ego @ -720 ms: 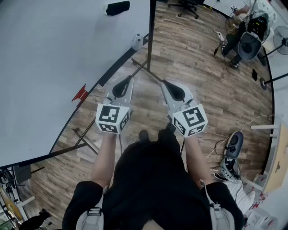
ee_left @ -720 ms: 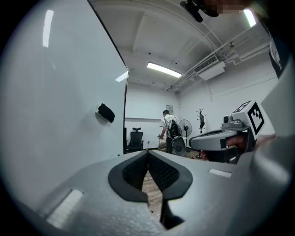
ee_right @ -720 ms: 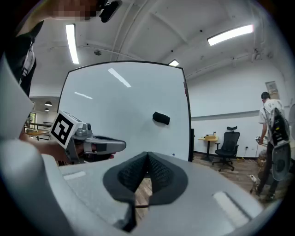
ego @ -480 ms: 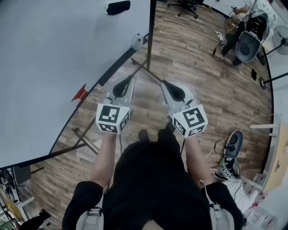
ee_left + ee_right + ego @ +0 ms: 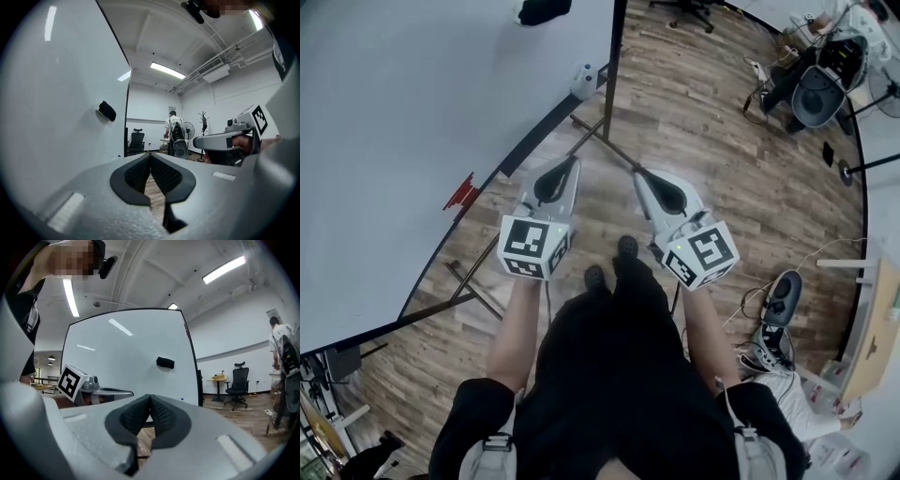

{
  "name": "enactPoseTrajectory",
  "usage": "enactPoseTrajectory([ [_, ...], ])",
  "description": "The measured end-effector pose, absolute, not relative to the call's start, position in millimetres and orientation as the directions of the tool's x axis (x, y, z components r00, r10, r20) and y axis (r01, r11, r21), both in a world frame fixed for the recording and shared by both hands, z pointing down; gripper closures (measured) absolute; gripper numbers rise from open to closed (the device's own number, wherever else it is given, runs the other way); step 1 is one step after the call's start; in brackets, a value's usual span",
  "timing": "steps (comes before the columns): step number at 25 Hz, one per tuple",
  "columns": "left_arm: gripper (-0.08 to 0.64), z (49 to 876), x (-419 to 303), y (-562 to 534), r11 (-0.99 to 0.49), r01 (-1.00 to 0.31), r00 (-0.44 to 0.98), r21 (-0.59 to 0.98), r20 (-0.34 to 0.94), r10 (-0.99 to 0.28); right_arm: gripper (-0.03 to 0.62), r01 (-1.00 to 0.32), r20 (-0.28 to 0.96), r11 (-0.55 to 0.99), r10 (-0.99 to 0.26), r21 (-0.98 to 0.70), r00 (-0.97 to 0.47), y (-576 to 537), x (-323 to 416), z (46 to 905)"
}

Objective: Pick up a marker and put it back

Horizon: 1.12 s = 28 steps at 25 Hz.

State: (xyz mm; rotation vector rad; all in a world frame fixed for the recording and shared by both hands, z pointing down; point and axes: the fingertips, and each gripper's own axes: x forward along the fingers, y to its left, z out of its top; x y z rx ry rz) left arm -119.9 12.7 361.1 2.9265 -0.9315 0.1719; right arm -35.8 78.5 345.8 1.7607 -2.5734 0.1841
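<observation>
left claw (image 5: 571,165), right claw (image 5: 641,174) near whiteboard edge (image 5: 523,146)

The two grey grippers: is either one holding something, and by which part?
Nothing is held. The left gripper and the right gripper each have their jaws closed together, with nothing between them.

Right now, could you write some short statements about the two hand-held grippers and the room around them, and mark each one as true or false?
1. The left hand-held gripper has its jaws together with nothing between them. True.
2. The right hand-held gripper is holding a marker. False: its jaws are shut and empty.
3. A black eraser sits on the whiteboard. True.
4. The floor is grey carpet. False: it is wood planks.
</observation>
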Motion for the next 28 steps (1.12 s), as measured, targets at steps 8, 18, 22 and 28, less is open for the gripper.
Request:
enactPoseTrajectory([
  [8,0.549,369,-102,-13,-0.796,-0.604,0.791,0.037,0.147,-0.594,0.591,-0.922,0.103,0.377,-0.917,-0.091,-0.385,43,-14,358],
  [18,0.549,351,-66,-60,-0.756,-0.654,0.749,0.0,0.141,-0.647,0.591,-0.89,0.087,0.456,-0.887,-0.002,-0.454,-27,15,344],
  [22,0.549,350,-54,-72,-0.731,-0.683,0.721,-0.008,0.151,-0.676,0.591,-0.878,0.1,0.48,-0.873,0.001,-0.477,-49,27,348],
  [28,0.549,354,-34,-83,-0.69,-0.724,0.678,-0.019,0.165,-0.716,0.589,-0.851,0.131,0.525,-0.843,-0.012,-0.522,-73,47,363],
])
